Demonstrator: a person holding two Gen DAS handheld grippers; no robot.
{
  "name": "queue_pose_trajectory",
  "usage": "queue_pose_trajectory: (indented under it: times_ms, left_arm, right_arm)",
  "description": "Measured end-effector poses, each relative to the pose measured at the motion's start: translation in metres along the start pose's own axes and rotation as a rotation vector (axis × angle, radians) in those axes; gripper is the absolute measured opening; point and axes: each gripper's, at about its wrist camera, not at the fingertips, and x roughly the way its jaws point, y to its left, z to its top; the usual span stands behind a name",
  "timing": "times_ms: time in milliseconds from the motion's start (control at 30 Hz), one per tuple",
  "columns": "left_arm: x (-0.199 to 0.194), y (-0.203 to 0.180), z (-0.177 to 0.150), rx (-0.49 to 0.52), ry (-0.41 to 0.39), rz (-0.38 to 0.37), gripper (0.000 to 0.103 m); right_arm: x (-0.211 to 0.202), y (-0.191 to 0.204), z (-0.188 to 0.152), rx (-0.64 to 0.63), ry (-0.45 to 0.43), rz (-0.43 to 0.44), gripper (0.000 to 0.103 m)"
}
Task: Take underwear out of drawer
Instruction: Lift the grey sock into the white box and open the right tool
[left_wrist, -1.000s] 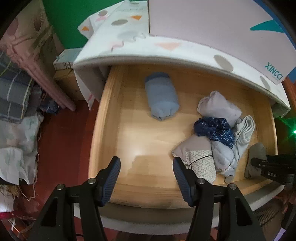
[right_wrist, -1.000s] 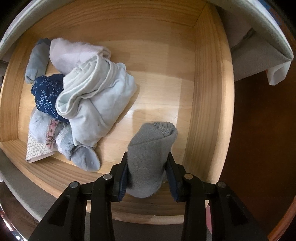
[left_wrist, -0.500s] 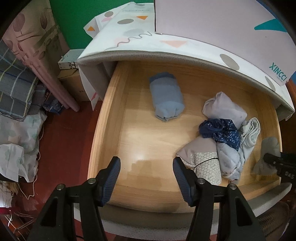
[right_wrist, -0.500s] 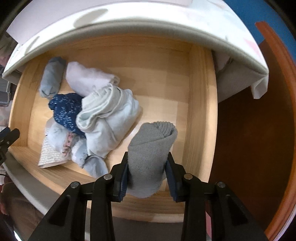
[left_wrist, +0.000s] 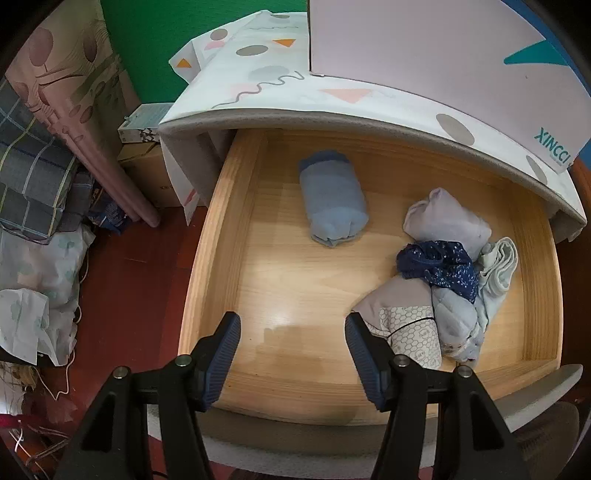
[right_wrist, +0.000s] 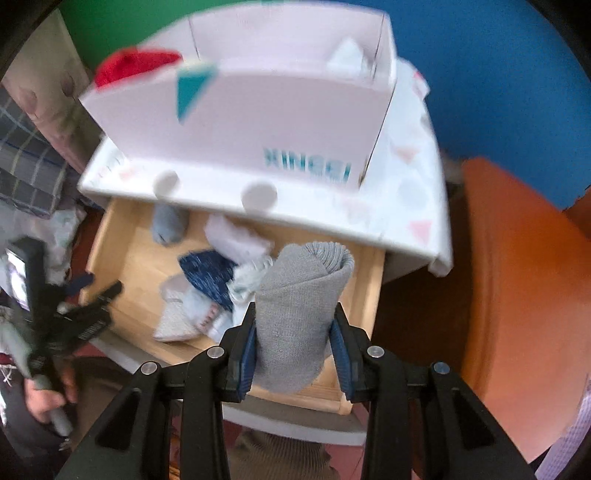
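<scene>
My right gripper (right_wrist: 293, 345) is shut on a rolled grey garment (right_wrist: 299, 317) and holds it well above the open wooden drawer (right_wrist: 364, 295). In the left wrist view my left gripper (left_wrist: 291, 354) hangs open and empty over the front part of the drawer (left_wrist: 207, 273). A rolled light-blue piece (left_wrist: 332, 206) lies alone toward the back. At the drawer's right, a pile (left_wrist: 447, 280) holds a lilac roll, a dark blue speckled piece, a pale green piece and a honeycomb-print one. The same pile (right_wrist: 210, 284) shows blurred below the right gripper.
A pink box (right_wrist: 258, 122) marked XINCCI stands on the patterned white top (left_wrist: 280, 99) above the drawer. Folded blankets and bags (left_wrist: 33, 206) are heaped on the red floor at left. A hand (right_wrist: 44, 402) holds the left gripper's handle. An orange surface (right_wrist: 517, 277) lies right.
My right gripper has risen steeply out of the drawer with the grey roll, so the cabinet top and pink box come into view. The left gripper has held still.
</scene>
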Motion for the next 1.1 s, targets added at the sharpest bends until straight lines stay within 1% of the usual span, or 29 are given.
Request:
queue_pose_trajectory:
  times_ms: [100, 233, 267, 400, 467, 633, 767, 1000, 1100]
  left_arm:
    - [0.000, 0.002, 0.000, -0.010, -0.002, -0.006, 0.060]
    - [-0.001, 0.004, -0.001, -0.025, -0.010, -0.012, 0.060]
    - [-0.001, 0.004, -0.001, -0.027, -0.012, -0.014, 0.060]
    - [-0.003, 0.006, -0.001, -0.033, -0.022, -0.023, 0.060]
    - [-0.004, 0.007, -0.002, -0.037, -0.026, -0.023, 0.060]
    - [-0.005, 0.010, -0.003, -0.053, -0.033, -0.034, 0.060]
    - [-0.006, 0.012, -0.002, -0.062, -0.031, -0.043, 0.060]
    - [-0.005, 0.016, -0.002, -0.086, -0.031, -0.056, 0.060]
    - [-0.005, 0.017, -0.002, -0.090, -0.030, -0.062, 0.060]
  right_arm:
    - [-0.036, -0.006, 0.020, -0.008, -0.067, -0.010, 0.033]
    - [-0.063, -0.010, 0.045, 0.004, -0.134, -0.007, 0.033]
    - [-0.070, -0.010, 0.056, 0.007, -0.155, -0.009, 0.033]
    - [-0.073, -0.004, 0.087, 0.019, -0.193, -0.018, 0.033]
    - [-0.072, -0.003, 0.105, 0.021, -0.194, -0.033, 0.033]
    - [-0.045, -0.002, 0.136, 0.040, -0.160, -0.047, 0.033]
    - [-0.018, 0.000, 0.150, 0.055, -0.127, -0.050, 0.033]
    - [0.022, 0.002, 0.164, 0.051, -0.063, -0.082, 0.033]
    - [0.034, -0.001, 0.165, 0.062, -0.044, -0.075, 0.034]
